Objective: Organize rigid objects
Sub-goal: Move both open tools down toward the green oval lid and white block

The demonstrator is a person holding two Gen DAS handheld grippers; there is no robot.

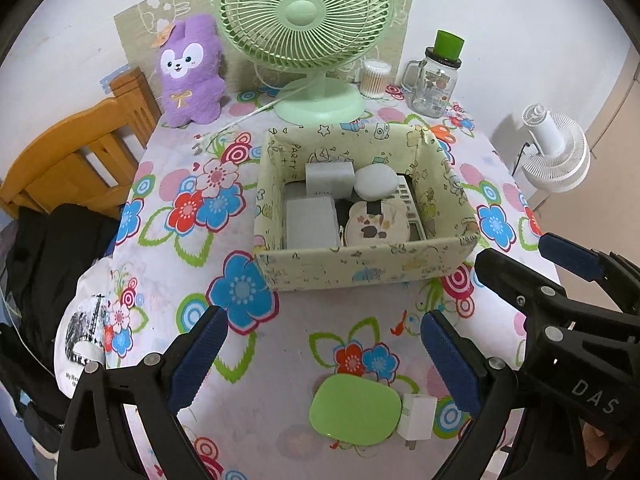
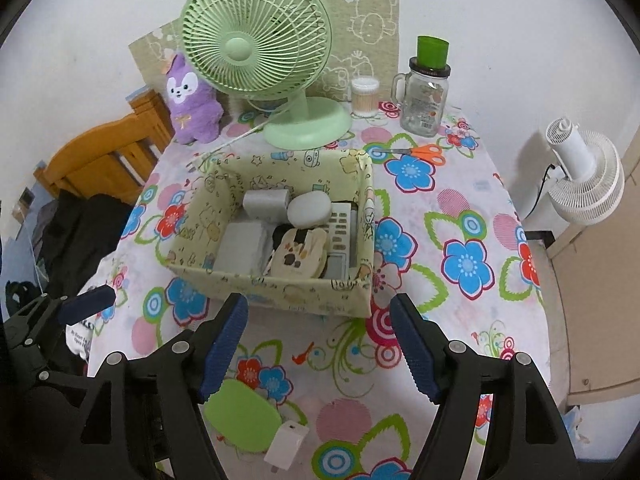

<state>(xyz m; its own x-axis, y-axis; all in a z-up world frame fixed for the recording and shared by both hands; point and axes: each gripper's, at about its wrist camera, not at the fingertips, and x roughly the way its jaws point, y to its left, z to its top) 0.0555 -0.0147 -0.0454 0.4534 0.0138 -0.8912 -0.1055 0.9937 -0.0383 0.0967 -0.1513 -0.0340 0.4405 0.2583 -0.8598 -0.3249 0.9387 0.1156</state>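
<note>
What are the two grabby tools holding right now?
Nothing. The left tool and the right tool both stand open over the flowery tablecloth, with the green oval case and white charger lying loose below them.

Two matching black plastic grippers, left gripper (image 1: 324, 354) and right gripper (image 2: 320, 344). Angular arms with triangular cut-outs, pinned at the joints with round silver screws (image 1: 152, 359) (two showing on each arm). Fingers faced with dark blue ribbed pads (image 2: 224, 344), long and narrow. White letters "DAS" (image 1: 595, 396) printed on the right gripper's body, seen from the left wrist camera.
</note>
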